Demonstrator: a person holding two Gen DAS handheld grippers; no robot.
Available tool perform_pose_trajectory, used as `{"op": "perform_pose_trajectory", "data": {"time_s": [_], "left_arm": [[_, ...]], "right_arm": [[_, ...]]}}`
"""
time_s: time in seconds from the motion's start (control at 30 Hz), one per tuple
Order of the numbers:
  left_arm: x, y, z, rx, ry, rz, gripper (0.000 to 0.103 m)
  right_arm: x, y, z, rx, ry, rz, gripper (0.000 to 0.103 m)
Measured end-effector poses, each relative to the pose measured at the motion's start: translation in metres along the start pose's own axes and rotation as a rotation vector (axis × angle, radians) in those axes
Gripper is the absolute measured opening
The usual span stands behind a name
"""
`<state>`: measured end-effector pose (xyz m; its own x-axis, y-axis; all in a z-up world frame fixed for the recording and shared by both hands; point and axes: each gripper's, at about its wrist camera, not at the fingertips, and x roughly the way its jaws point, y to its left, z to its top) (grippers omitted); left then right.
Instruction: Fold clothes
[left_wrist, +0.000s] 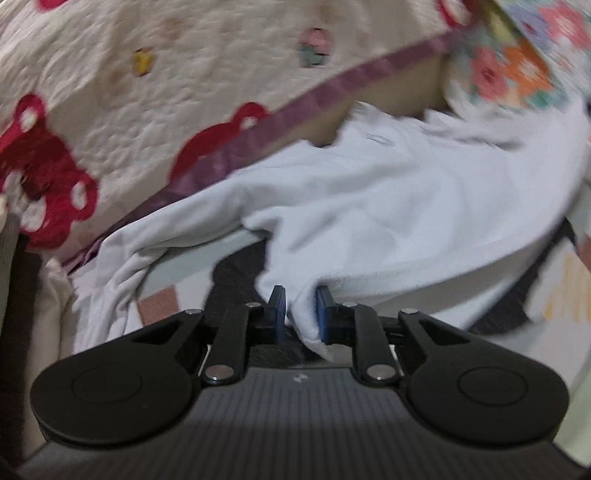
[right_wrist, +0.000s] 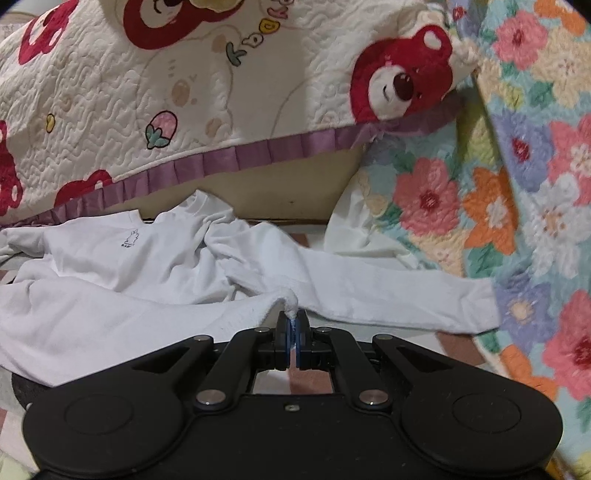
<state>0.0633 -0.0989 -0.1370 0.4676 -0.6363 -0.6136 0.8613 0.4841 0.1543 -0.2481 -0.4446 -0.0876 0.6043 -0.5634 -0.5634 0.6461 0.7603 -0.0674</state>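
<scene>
A white long-sleeved shirt (right_wrist: 129, 266) with a small rabbit print lies crumpled on a patterned mat, one sleeve (right_wrist: 406, 295) stretched out to the right. My right gripper (right_wrist: 293, 325) is shut on a pinched fold of its near edge. The left wrist view is blurred. There the same shirt (left_wrist: 388, 206) spreads across the middle, and a fold of its hem hangs between the blue pads (left_wrist: 322, 314) of my left gripper (left_wrist: 301, 312). That gripper is open, with the cloth against the right pad and a gap at the left one.
A cream quilt with red bears and a purple frill (right_wrist: 184, 92) drapes behind the shirt. A floral quilt (right_wrist: 517, 184) hangs at the right. The checked mat (left_wrist: 166, 299) shows under the shirt, with a dark patch (left_wrist: 236, 273) near my left fingers.
</scene>
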Motion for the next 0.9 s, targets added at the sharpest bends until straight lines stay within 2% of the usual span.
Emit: {"op": "perform_pose_trajectory", "data": {"time_s": [0.07, 0.13, 0.23, 0.27, 0.3, 0.37, 0.43, 0.47, 0.5, 0.63, 0.73, 0.83, 0.87, 0.9], "left_arm": [[0.01, 0.014, 0.0, -0.122, 0.051, -0.069, 0.02], [0.014, 0.019, -0.005, -0.178, 0.102, -0.134, 0.02], [0.014, 0.004, -0.013, -0.1, 0.168, -0.146, 0.033], [0.015, -0.002, -0.016, -0.07, 0.201, -0.148, 0.054], [0.016, -0.009, -0.018, -0.04, 0.226, -0.147, 0.059], [0.012, -0.017, -0.021, 0.012, 0.192, -0.115, 0.06], [0.012, -0.019, -0.017, 0.041, 0.16, -0.084, 0.054], [0.014, -0.017, -0.015, 0.046, 0.146, -0.064, 0.035], [0.016, -0.015, -0.013, 0.048, 0.139, -0.039, 0.009], [0.007, -0.004, -0.003, 0.006, 0.071, 0.036, 0.008], [-0.001, 0.0, 0.003, -0.006, 0.036, 0.057, 0.008], [0.005, 0.006, 0.003, -0.063, 0.061, 0.022, 0.008], [0.008, 0.007, 0.001, -0.074, 0.075, 0.012, 0.008], [0.012, 0.007, -0.001, -0.079, 0.093, 0.008, 0.008]], "right_arm": [[0.014, -0.001, -0.004, 0.001, 0.034, -0.002, 0.004], [0.028, -0.003, -0.008, 0.002, 0.058, -0.009, 0.004], [0.044, -0.008, -0.012, 0.013, 0.093, -0.012, 0.004], [0.047, -0.01, -0.012, 0.017, 0.105, -0.008, 0.004], [0.049, -0.011, -0.012, 0.021, 0.115, -0.003, 0.004], [0.053, -0.015, -0.013, 0.032, 0.134, 0.008, 0.004], [0.054, -0.02, -0.014, 0.055, 0.144, 0.027, 0.005], [0.056, -0.021, -0.016, 0.069, 0.144, 0.039, 0.005], [0.057, -0.023, -0.018, 0.083, 0.144, 0.05, 0.007], [0.062, -0.029, -0.024, 0.139, 0.145, 0.096, 0.009], [0.066, -0.033, -0.03, 0.182, 0.146, 0.13, 0.01], [0.069, -0.038, -0.035, 0.224, 0.147, 0.164, 0.011], [0.071, -0.039, -0.037, 0.238, 0.147, 0.176, 0.015], [0.072, -0.041, -0.038, 0.252, 0.147, 0.187, 0.023]]}}
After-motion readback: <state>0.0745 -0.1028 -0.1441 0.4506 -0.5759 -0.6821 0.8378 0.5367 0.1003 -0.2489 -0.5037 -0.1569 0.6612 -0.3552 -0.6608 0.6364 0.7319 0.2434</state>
